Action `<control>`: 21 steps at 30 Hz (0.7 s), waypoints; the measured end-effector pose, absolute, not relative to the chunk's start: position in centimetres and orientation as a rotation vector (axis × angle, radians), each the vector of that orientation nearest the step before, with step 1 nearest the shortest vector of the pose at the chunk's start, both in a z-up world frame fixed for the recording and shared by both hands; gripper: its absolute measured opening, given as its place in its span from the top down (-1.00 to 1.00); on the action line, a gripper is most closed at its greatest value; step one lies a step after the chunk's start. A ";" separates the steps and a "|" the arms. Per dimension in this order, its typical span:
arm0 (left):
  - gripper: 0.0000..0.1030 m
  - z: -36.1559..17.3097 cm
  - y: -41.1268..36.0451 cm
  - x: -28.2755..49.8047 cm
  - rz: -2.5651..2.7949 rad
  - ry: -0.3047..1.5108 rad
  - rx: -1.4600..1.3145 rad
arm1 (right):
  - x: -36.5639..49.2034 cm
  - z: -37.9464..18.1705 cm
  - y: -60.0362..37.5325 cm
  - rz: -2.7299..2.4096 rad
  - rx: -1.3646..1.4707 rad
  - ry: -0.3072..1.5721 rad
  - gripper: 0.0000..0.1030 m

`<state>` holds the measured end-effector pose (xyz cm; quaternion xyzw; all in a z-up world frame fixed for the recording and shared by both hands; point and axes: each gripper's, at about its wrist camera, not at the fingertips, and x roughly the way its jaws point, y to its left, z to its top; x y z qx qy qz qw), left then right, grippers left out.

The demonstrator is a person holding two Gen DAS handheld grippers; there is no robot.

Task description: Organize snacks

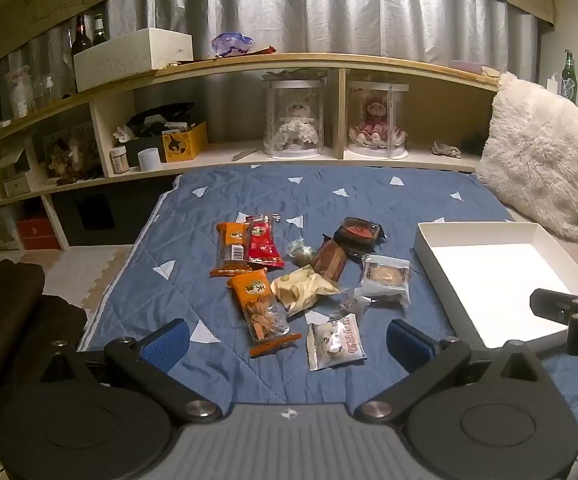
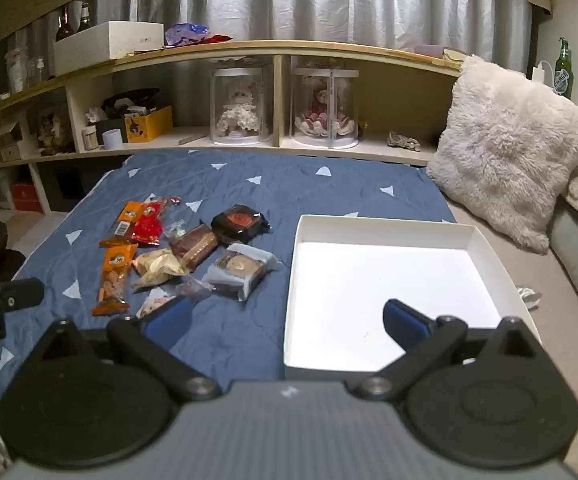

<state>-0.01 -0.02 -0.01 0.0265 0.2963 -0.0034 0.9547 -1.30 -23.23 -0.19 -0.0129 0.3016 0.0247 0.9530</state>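
Note:
Several wrapped snacks lie in a loose pile on the blue quilt (image 1: 217, 372): two orange packs (image 1: 264, 312) (image 1: 231, 249), a red pack (image 1: 263, 242), a cream pack (image 1: 303, 288), brown (image 1: 329, 260) and dark (image 1: 359, 234) pastries, a clear-wrapped cake (image 1: 387, 276) and a white packet (image 1: 337, 340). An empty white tray (image 1: 489, 276) (image 2: 385, 280) sits to their right. My left gripper (image 1: 289, 340) is open, just short of the white packet. My right gripper (image 2: 285, 320) is open, over the tray's near left corner. The pile also shows in the right wrist view (image 2: 193, 252).
A wooden shelf unit (image 1: 249, 64) with boxes, bottles and two cased dolls runs along the back. A fluffy white pillow (image 2: 505, 148) leans at the right. Dark cloth (image 1: 13, 320) lies off the quilt's left edge. Grey curtains hang behind.

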 end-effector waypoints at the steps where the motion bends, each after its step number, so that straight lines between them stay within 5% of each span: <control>1: -1.00 0.0 0.0 0.0 -0.008 0.601 0.056 | -1.3 -0.2 -23.2 0.050 -0.026 0.612 -0.99; 21: -1.00 0.0 0.0 0.0 -0.009 0.605 0.053 | -1.2 -0.2 -23.2 0.050 -0.031 0.615 -0.99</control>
